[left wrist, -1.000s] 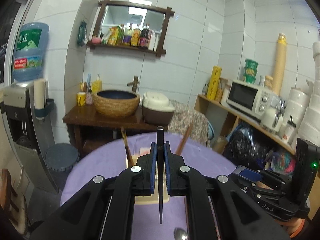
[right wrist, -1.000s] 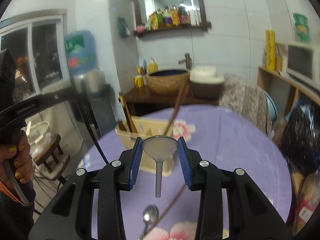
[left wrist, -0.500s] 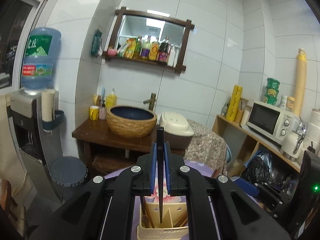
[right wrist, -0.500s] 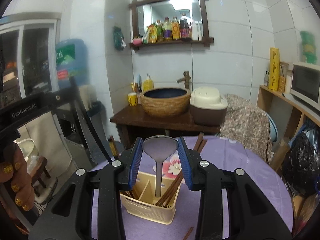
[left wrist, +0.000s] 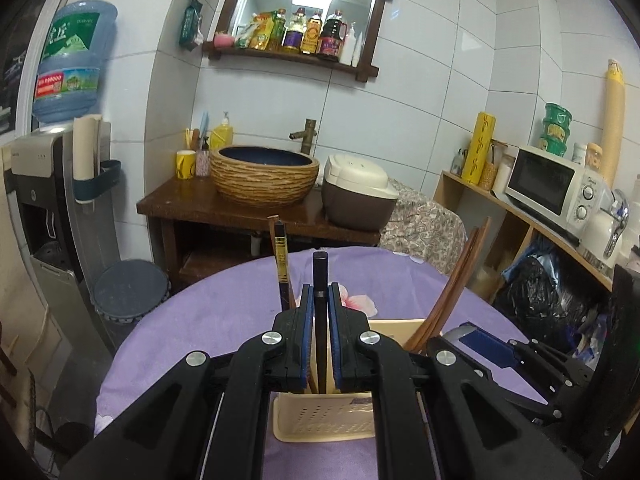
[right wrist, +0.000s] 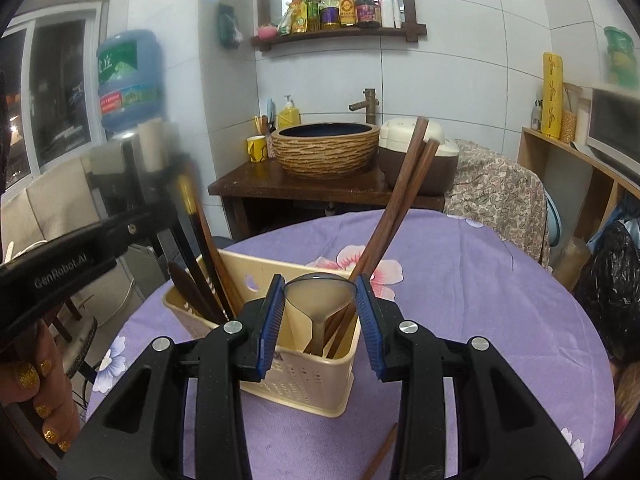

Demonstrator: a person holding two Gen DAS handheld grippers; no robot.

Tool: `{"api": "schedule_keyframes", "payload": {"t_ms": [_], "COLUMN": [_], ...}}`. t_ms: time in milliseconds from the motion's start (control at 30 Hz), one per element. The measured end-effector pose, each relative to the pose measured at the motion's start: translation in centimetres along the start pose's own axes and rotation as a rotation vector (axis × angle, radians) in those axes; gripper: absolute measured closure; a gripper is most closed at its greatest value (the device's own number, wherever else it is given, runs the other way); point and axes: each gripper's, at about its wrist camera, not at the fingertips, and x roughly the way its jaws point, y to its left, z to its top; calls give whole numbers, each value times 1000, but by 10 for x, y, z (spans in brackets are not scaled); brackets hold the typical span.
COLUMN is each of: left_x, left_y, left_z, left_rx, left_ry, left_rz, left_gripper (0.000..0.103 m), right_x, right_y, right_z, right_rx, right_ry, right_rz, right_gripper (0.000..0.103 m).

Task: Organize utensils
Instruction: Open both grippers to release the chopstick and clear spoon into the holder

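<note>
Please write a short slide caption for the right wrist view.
Right gripper holds a metal spoon by its bowl above the beige utensil caddy.

Your utensil basket (right wrist: 298, 376) sits on the round surface (right wrist: 460, 300), right in front of both grippers.

Your left gripper (left wrist: 320, 312) holds a chopstick (left wrist: 320, 276) upright over the basket. Your right gripper (right wrist: 320, 304) holds a spoon (right wrist: 320, 292) above its right part, handle pointing down into it. Two chopsticks (right wrist: 400, 200) lean out to the right and more sticks (right wrist: 200, 248) stand on the left. Behind the surface stands a wash stand (right wrist: 320, 184) with a basin (right wrist: 326, 148) on it. One loose chopstick (right wrist: 382, 452) lies on the surface in front of the basket.
</note>
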Motion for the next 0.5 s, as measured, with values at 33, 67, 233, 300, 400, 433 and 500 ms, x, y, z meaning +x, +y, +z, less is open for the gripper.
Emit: {"api": "schedule_keyframes", "payload": {"t_ms": [33, 67, 233, 300, 400, 433, 500], "left_x": [-1, -2, -3, -6, -19, -26, -35], "left_y": [0, 0, 3, 3, 4, 5, 6], "left_z": [1, 1, 4, 3, -2, -6, -15], "left_rx": [5, 3, -14, -15, -15, -13, -16], "left_ry": [-2, 2, 18, 17, -2, -8, -1], "left_rz": [1, -4, -6, -7, -19, -20, -21], "left_gripper": [94, 94, 93, 83, 58, 54, 50], "right_x": [1, 1, -1, -6, -16, -21, -33], "right_y": [0, 0, -1, -4, -8, -9, -12], "right_z": [-2, -3, -7, -10, -13, -15, -21], "right_rx": [0, -4, 4, 9, 25, 29, 32], "right_ry": [-6, -14, -33, -53, -71, -76, -82], "right_rz": [-4, -8, 4, 1, 6, 8, 0], "right_gripper": [66, 66, 59, 43, 43, 43, 42]}}
